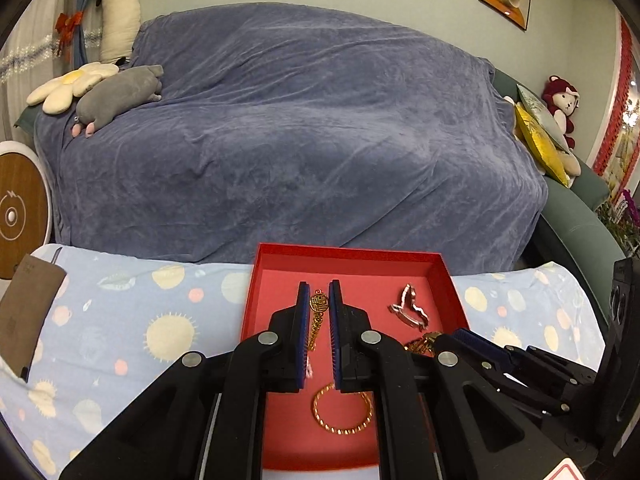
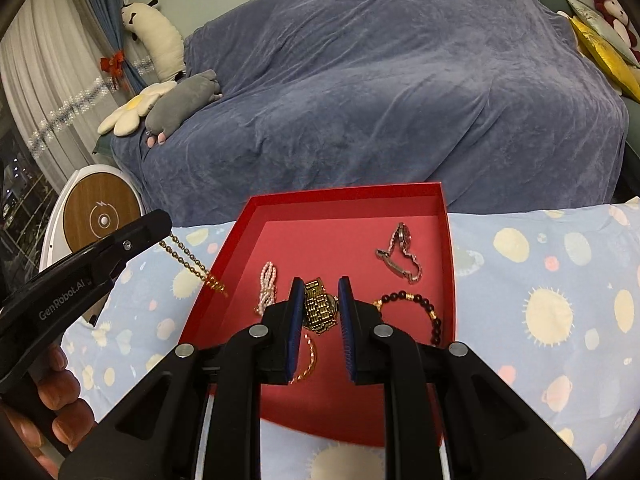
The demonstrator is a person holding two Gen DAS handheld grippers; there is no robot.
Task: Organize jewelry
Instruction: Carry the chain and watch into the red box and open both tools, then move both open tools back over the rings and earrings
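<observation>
A red tray (image 1: 352, 258) (image 2: 344, 196) lies on the patterned cloth. My left gripper (image 1: 319, 294) holds a gold chain with a round charm (image 1: 319, 304) between its narrow jaws; in the right wrist view the chain (image 2: 188, 260) hangs from it over the tray's left wall. My right gripper (image 2: 320, 292) is open above a gold watch (image 2: 320, 308). In the tray lie a silver watch (image 2: 402, 256) (image 1: 408, 308), a pearl bracelet (image 2: 267, 284), a dark bead bracelet (image 2: 420, 308) and a gold bangle (image 1: 342, 410).
A sofa under a blue-grey blanket (image 1: 300, 128) stands behind the table, with plush toys (image 1: 120, 96) at its left end. A round wooden-faced device (image 2: 100, 216) stands at the left. A brown card (image 1: 28, 312) lies on the cloth at the left.
</observation>
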